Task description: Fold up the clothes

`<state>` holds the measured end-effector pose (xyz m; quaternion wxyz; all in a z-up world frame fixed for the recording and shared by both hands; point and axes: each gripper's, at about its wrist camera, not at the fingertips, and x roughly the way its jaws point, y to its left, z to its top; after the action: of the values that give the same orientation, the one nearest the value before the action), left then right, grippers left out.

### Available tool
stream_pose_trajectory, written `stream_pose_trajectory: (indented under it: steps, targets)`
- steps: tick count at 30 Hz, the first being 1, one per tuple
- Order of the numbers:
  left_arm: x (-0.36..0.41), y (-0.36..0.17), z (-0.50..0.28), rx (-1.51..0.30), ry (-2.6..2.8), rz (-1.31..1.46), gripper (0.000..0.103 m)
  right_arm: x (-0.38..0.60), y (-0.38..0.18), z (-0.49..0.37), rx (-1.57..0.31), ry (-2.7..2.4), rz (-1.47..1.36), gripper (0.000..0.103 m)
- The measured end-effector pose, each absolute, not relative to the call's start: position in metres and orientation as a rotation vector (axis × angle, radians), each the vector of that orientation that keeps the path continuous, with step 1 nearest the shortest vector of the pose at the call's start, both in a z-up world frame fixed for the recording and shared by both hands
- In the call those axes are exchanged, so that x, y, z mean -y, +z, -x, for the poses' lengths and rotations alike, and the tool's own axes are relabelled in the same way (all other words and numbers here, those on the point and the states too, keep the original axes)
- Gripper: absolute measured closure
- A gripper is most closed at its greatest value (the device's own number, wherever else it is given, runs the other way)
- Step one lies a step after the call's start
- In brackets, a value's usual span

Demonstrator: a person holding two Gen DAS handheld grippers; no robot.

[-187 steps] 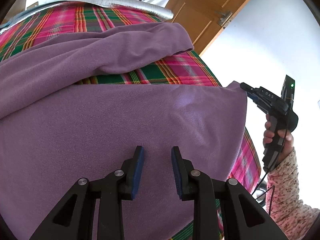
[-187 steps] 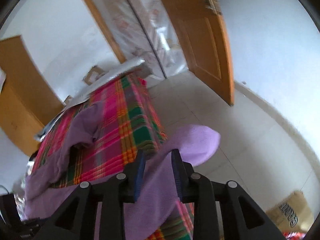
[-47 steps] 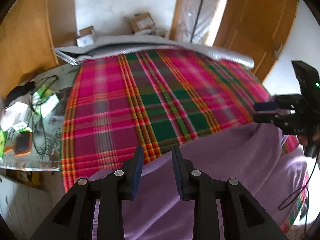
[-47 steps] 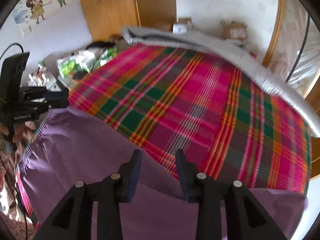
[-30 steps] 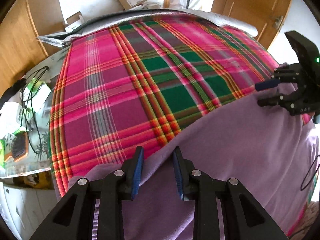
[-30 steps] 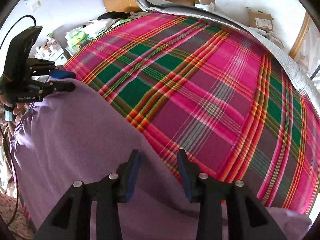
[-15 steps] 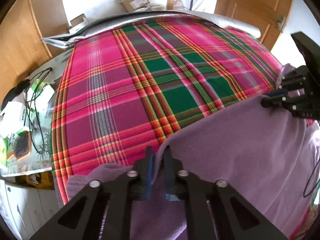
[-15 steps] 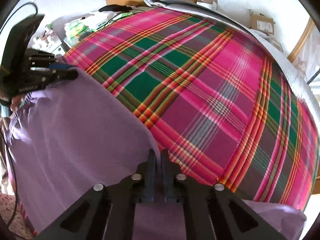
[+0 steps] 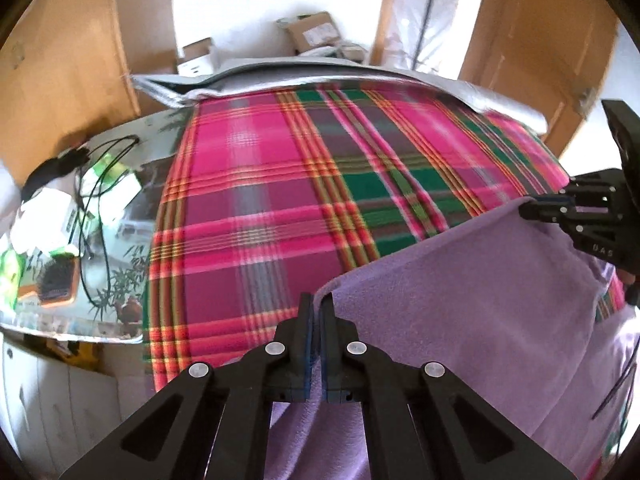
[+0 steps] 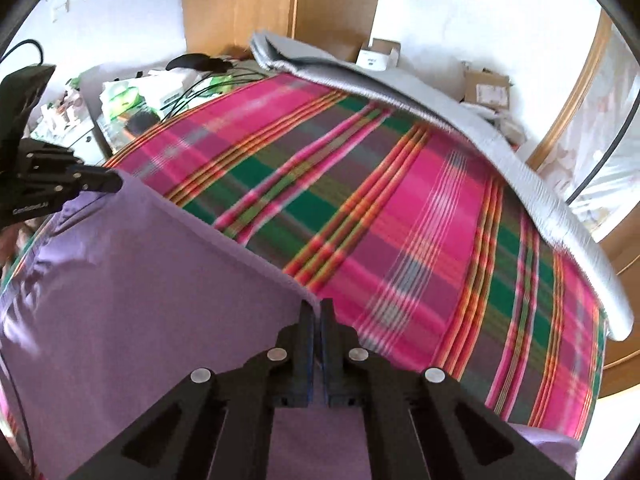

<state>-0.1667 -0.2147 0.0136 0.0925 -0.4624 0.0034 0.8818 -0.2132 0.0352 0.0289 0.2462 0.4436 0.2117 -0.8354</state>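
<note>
Pinching the far edge of the purple garment [image 9: 460, 320], the left claw [image 9: 318, 312] has just clamped down with cloth between its pads, and the right claw [image 10: 316, 320] has done the same at the other end of that edge, so the hem runs taut between them. The garment lies over the near part of the plaid bedspread [image 9: 280, 200], its lower part hanging off the near side. I judge this the start of a fold: to do it well, both claws should rise together and level, keeping the edge stretched so no slack sags in the middle, then lay it evenly onto the cloth below. The garment looks like soft, matte fleece, thick enough to drape in broad rounded folds. Beyond it the bedspread is a smooth woven check of pink, green and orange. Past the bedspread's far end lies a padded silver-grey mat [image 10: 440, 112], quilted and slightly shiny.
</note>
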Motion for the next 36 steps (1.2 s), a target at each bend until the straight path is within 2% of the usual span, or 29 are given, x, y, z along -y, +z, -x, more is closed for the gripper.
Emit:
stream_pose_trajectory:
  steps: [10, 22, 29, 36]
  targets:
    - [0.239, 0.000, 0.187, 0.110, 2.632, 1.440, 0.100, 0.008, 0.011, 0.239, -0.744, -2.318, -1.164, 0.101]
    - [0.243, -0.007, 0.193, 0.145, 2.630, 1.460, 0.100, 0.019, -0.010, 0.252, -0.796, -2.319, -1.206, 0.100]
    - [0.249, 0.000, 0.185, 0.240, 2.628, 1.453, 0.097, -0.006, 0.019, 0.246, -0.652, -2.365, -1.214, 0.095]
    - [0.240, 0.033, 0.149, 0.166, 2.730, 1.371, 0.097, -0.073, 0.064, 0.210, -0.446, -2.498, -1.191, 0.095]
